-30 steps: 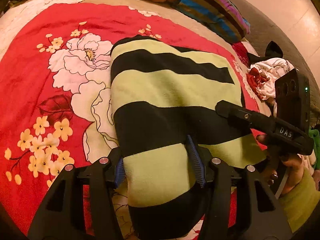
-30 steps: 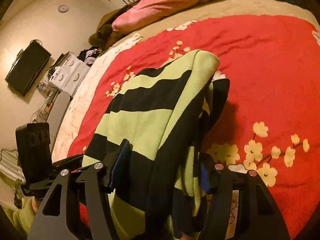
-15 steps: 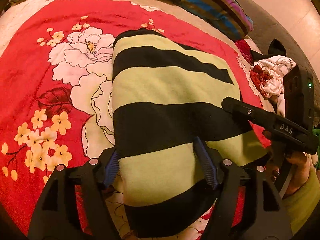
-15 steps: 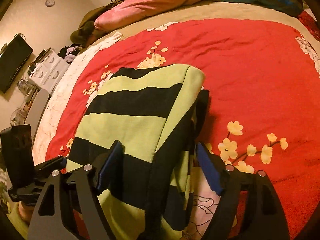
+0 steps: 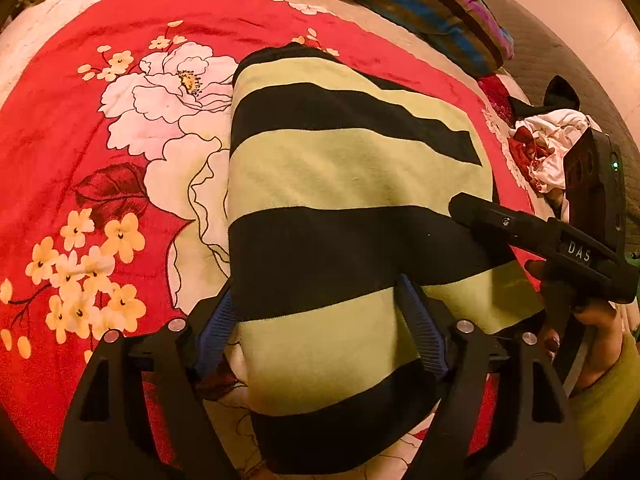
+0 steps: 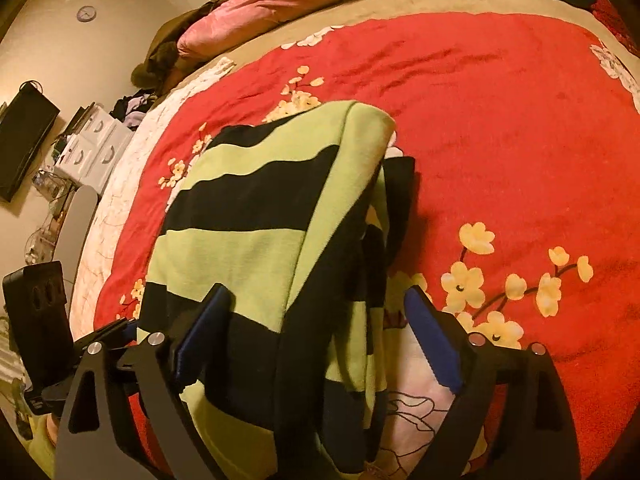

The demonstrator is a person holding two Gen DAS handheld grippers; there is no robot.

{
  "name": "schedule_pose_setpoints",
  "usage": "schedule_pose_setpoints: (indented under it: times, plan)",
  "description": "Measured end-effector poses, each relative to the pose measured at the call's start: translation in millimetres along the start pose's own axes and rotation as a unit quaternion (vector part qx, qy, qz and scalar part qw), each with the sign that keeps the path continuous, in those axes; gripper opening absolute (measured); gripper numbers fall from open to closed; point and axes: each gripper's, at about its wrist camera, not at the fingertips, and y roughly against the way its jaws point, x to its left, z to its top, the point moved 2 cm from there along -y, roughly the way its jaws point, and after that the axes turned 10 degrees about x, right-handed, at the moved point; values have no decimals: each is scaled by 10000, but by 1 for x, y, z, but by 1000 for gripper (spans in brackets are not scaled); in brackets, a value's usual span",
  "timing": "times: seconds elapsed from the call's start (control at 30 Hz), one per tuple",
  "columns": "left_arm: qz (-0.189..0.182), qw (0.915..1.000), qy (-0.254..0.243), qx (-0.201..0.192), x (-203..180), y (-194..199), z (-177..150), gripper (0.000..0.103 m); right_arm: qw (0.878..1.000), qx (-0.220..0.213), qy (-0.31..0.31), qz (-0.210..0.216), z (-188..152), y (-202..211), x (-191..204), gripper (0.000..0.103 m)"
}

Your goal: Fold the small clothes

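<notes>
Both grippers straddle the near end of the folded green-and-black striped sweater (image 5: 344,208) on the red floral blanket (image 5: 60,128), its length running away from them. Left gripper (image 5: 320,332) and right gripper (image 6: 316,336) are opening, pads seemingly clear of the cloth between them.

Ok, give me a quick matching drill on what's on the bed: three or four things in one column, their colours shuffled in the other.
Things:
1. folded garment
2. blanket
3. pillow
4. gripper pads

Colours:
A. red with white and yellow flowers
B. blue
C. green and black bands
D. blue, purple and dark stripes

Pairs: 1-C, 2-A, 3-D, 4-B
</notes>
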Motion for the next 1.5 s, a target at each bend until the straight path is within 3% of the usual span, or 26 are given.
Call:
schedule_pose_setpoints:
  times: [0.37, 0.63, 0.9, 0.97, 1.17, 1.5]
  plan:
    - [156, 9999, -69, -6, 1, 2, -1, 75, 9992, -187, 241, -253, -1, 9, 11, 88]
    - [198, 9997, -97, -83, -4, 13, -1, 75, 9985, -433, 225, -252, 0, 30, 15, 96]
    - [332, 9984, -159, -428, -15, 47, -6, 79, 9960, -832, 166, -264, -9, 69, 24, 99]
    - [428, 9974, -194, -547, -18, 58, -9, 91, 9945, -968, 205, -330, -14, 81, 28, 99]
    - [644, 9940, -293, -840, -27, 88, -21, 94, 9899, -1332, 254, -422, -31, 111, 38, 99]
    - [822, 9905, -294, -1061, -32, 113, -35, 94, 9863, -1540, 355, -468, -48, 135, 49, 99]
